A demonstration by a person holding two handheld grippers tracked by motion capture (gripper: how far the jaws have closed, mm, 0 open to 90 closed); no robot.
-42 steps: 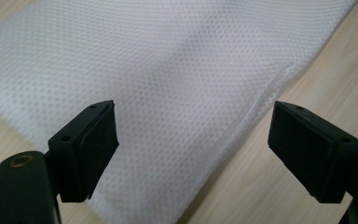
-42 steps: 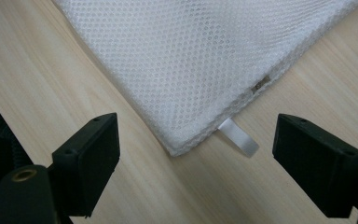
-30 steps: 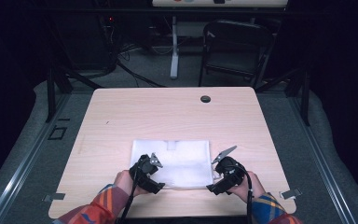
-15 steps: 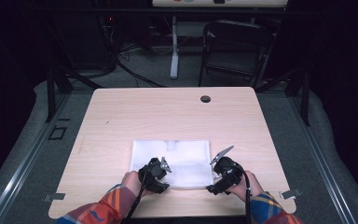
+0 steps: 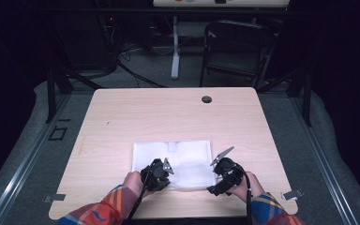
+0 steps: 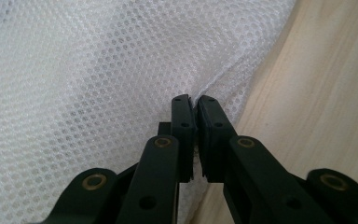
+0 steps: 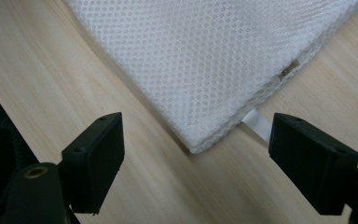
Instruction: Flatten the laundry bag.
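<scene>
A white mesh bag (image 5: 173,158) lies flat on the near middle of the wooden table (image 5: 122,117). The left gripper (image 6: 195,103) has its jaws pressed together, pinching a fold of mesh at the bag's near edge. The right gripper (image 7: 196,140) hangs just off the near right corner (a small tab (image 7: 257,125), perhaps a label, pokes out there), jaws spread wide.

A mesh bag (image 5: 173,157) lies on the table's (image 5: 168,117) near half, left tongs (image 5: 161,168) on its near edge, right tongs (image 5: 218,171) beside its corner.
</scene>
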